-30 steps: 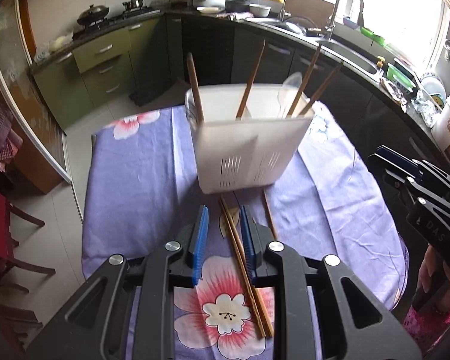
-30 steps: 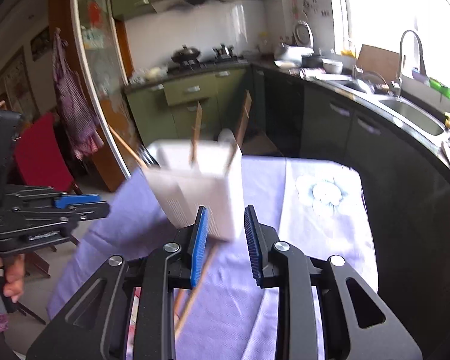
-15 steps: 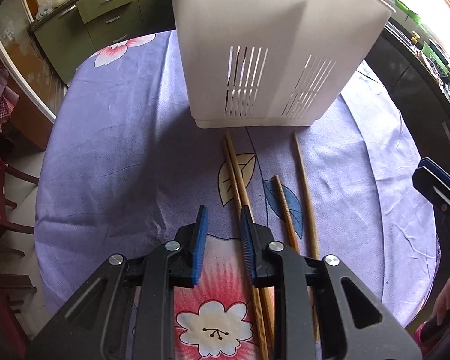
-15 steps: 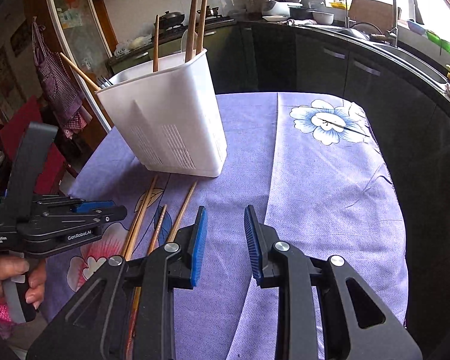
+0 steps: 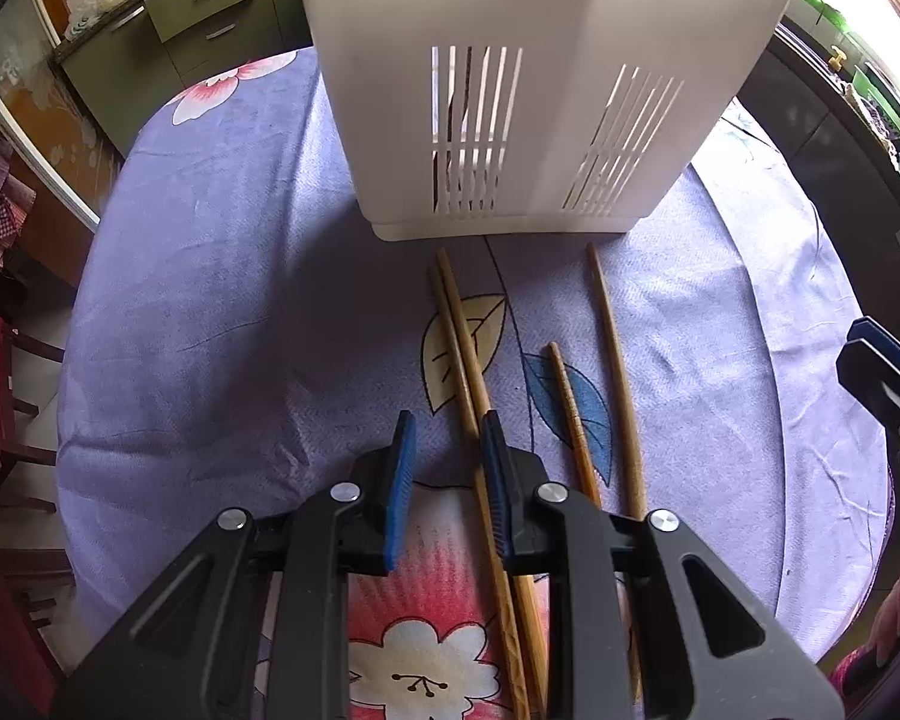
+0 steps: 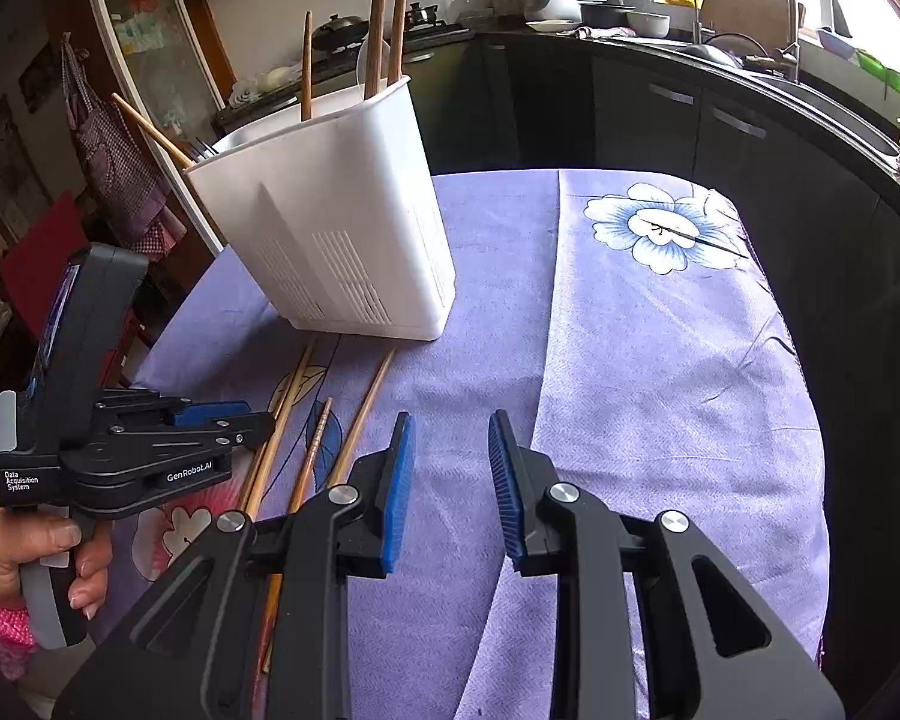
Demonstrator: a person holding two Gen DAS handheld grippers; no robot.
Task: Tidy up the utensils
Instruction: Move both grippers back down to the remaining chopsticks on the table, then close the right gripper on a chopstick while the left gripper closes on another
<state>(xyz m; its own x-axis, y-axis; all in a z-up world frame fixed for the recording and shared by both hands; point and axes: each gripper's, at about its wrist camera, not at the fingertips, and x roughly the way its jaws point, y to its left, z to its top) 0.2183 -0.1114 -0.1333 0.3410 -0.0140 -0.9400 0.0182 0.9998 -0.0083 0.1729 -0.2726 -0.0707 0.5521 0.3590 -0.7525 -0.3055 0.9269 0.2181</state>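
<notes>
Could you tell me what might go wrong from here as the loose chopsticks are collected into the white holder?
1. The left tongs hover open beside a touching pair of chopsticks, one crossing the right pad; closing could catch one stick and nudge the other.
2. The white holder already has sticks leaning outward; a bump while inserting might tip it.
3. The shorter chopstick and the long one lie close together, so a grab may snag both.
</notes>
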